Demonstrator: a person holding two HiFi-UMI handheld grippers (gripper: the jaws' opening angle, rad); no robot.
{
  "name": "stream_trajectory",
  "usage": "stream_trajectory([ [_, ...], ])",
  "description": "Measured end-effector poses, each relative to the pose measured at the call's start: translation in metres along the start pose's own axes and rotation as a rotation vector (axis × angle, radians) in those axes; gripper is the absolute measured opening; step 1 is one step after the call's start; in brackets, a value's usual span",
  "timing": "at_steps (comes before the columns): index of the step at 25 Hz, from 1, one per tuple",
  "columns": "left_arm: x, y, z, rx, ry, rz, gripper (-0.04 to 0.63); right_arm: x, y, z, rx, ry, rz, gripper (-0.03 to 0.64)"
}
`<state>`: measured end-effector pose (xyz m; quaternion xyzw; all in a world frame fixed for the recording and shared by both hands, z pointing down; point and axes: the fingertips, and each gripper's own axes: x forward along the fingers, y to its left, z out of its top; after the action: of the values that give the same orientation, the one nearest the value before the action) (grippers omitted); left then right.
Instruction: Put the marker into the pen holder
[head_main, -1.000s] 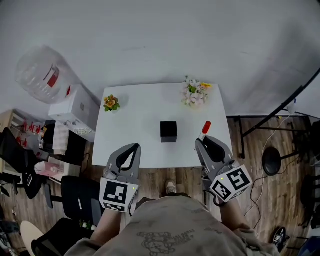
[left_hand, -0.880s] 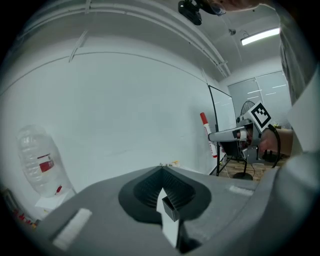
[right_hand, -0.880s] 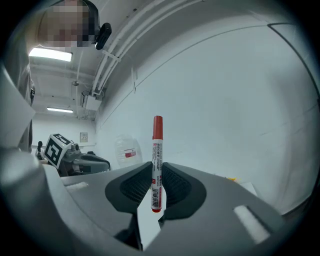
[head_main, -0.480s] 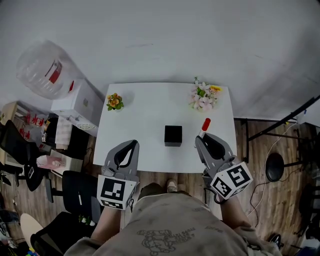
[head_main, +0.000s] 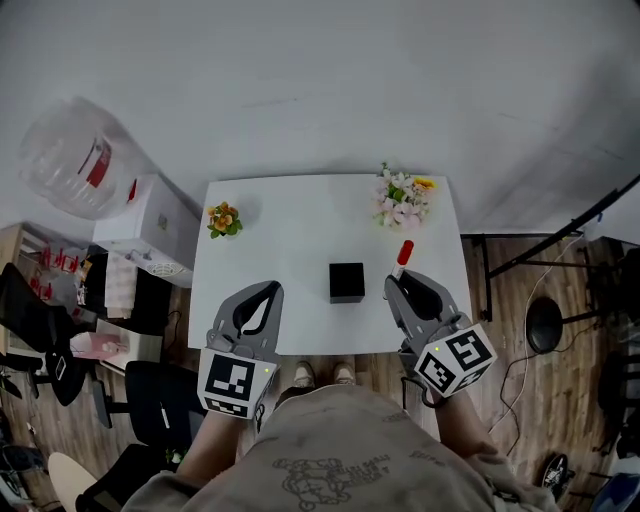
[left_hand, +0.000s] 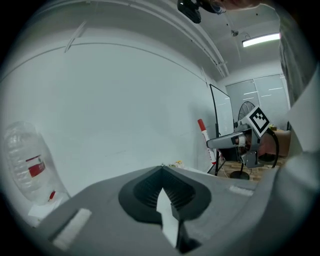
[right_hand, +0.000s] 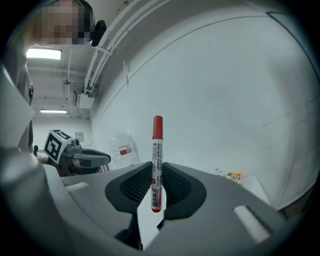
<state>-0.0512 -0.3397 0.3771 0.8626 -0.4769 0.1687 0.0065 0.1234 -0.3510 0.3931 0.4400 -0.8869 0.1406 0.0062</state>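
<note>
Head view: we note the right gripper (head_main: 408, 292) pinching the marker (head_main: 403, 257) at the near edge of the table (head_main: 280, 220). The pen holder (head_main: 347, 282), a black box, sits just to this gripper's left. It lies nearer this gripper than the left gripper (head_main: 258, 303), whose jaws are pressed together on nothing. Right gripper view: the marker stands upright across the jaws, red cap on top. The barrel print is too small to read.

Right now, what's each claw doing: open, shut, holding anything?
Left claw: shut, nothing in it.
Right claw: shut on the marker, red cap pointing up.
</note>
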Motion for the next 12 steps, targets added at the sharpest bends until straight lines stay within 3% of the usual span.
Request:
stream_trajectory([
  [12,0.015,0.008,-0.023,-0.009,0.054,-0.101,0.002,0.04,-0.002,-0.057,0.066,0.099,-0.066,0.094],
])
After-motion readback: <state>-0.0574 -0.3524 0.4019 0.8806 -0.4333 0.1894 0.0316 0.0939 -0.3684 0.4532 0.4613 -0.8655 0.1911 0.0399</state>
